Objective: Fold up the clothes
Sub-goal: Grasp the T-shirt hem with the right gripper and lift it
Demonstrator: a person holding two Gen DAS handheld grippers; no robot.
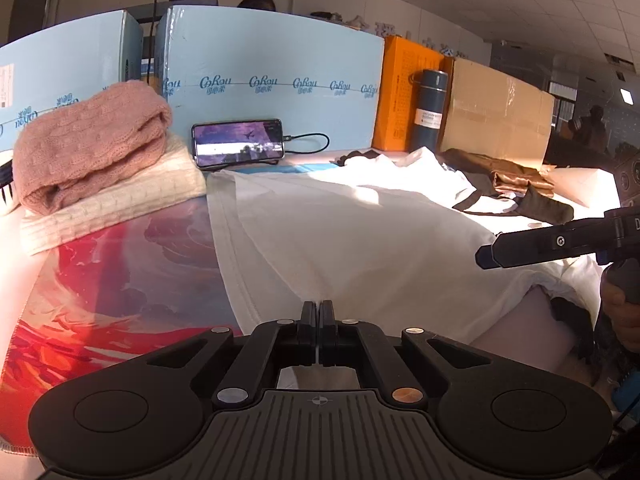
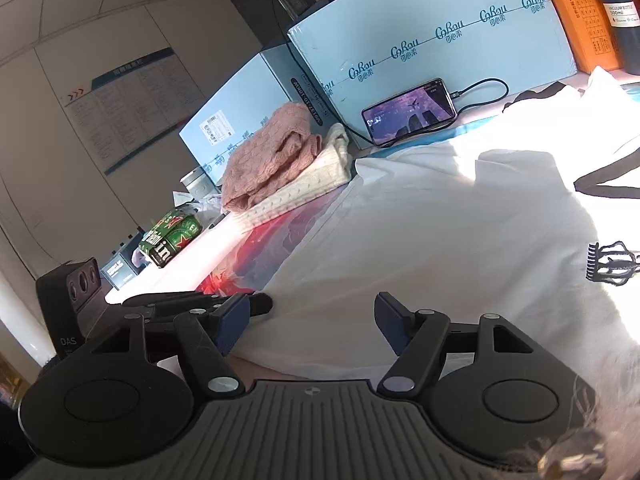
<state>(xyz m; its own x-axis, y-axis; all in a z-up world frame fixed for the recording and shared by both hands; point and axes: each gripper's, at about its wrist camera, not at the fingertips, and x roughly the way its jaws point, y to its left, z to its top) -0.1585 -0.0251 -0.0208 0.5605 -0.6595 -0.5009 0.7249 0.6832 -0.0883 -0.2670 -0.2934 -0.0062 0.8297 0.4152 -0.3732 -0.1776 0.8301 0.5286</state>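
A white T-shirt lies spread across the table on a red patterned mat; it also shows in the right wrist view. My left gripper is shut on the shirt's near edge, and the cloth puckers at its tips. My right gripper is open, its fingers straddling the shirt's near edge; it also shows in the left wrist view at the right, just above the shirt. A folded pink knit sweater sits on a folded cream knit at the left.
Light blue boxes line the back, with a phone on a cable leaning against one. An orange box, a dark flask and a cardboard sheet stand back right. Brown garments lie beyond the shirt. A green can lies left.
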